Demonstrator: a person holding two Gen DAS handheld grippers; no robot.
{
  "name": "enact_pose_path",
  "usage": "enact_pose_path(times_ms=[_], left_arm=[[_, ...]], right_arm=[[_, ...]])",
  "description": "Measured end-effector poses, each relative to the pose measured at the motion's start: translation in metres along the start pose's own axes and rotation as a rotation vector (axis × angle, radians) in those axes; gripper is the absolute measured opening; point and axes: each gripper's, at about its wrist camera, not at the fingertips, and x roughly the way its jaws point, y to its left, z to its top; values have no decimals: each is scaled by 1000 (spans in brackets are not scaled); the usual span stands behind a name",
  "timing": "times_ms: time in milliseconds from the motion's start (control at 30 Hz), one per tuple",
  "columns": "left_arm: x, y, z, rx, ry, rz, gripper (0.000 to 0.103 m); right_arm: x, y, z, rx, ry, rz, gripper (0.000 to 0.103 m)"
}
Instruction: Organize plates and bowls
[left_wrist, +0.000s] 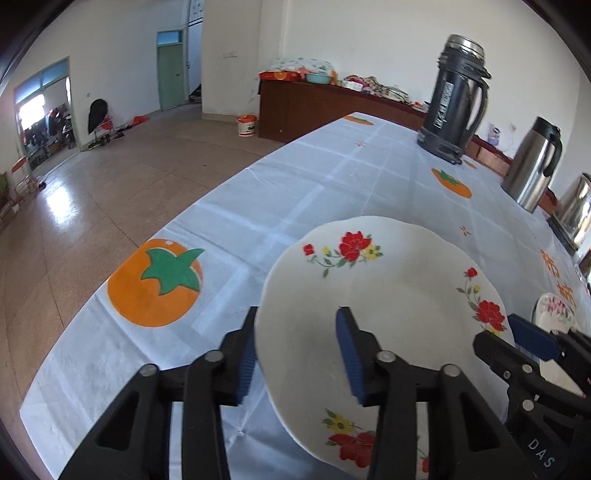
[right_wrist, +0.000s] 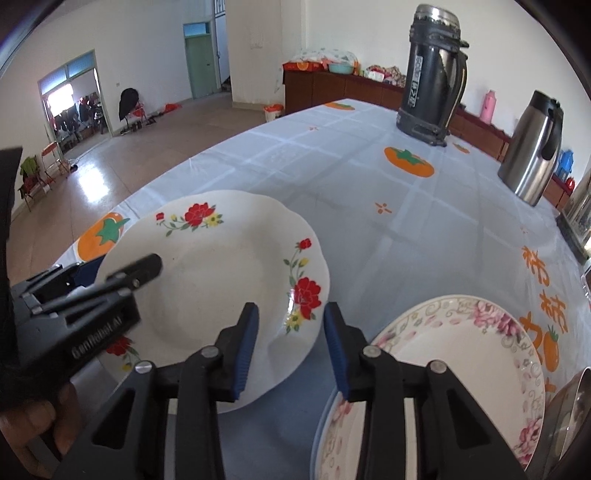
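Observation:
A white plate with red flowers (left_wrist: 391, 295) is on the blue tablecloth (left_wrist: 258, 199). My left gripper (left_wrist: 295, 354) is open and straddles the plate's left rim, one finger outside and one over the plate. In the right wrist view the same plate (right_wrist: 221, 266) lies at left with the left gripper (right_wrist: 122, 273) on its far-left rim. My right gripper (right_wrist: 290, 347) is open and empty, just off the plate's right rim. A pink-flowered plate (right_wrist: 461, 354) lies at the right, also in the left wrist view (left_wrist: 554, 310).
A dark thermos (right_wrist: 432, 74), a steel jug (right_wrist: 532, 147) and a kettle (left_wrist: 576, 210) stand along the table's far right. A metal bowl edge (right_wrist: 569, 413) shows at the right border. The table's left edge (left_wrist: 155, 240) drops to the floor.

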Motion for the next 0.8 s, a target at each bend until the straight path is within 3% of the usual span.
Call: enact_pose_path(times_ms=[167,533,800], left_arm=[[2,3,-1,-11,-2,12,37],[-7,10,-2,-27,-41,-3,37],[-16,13,-2,-42,-83,-25,37]], right_arm=[[-5,-4,-3,21,-24,28,27],[-18,9,-9,-44,-94,-20,27],[-24,9,-11,-43,-130,-8,26]])
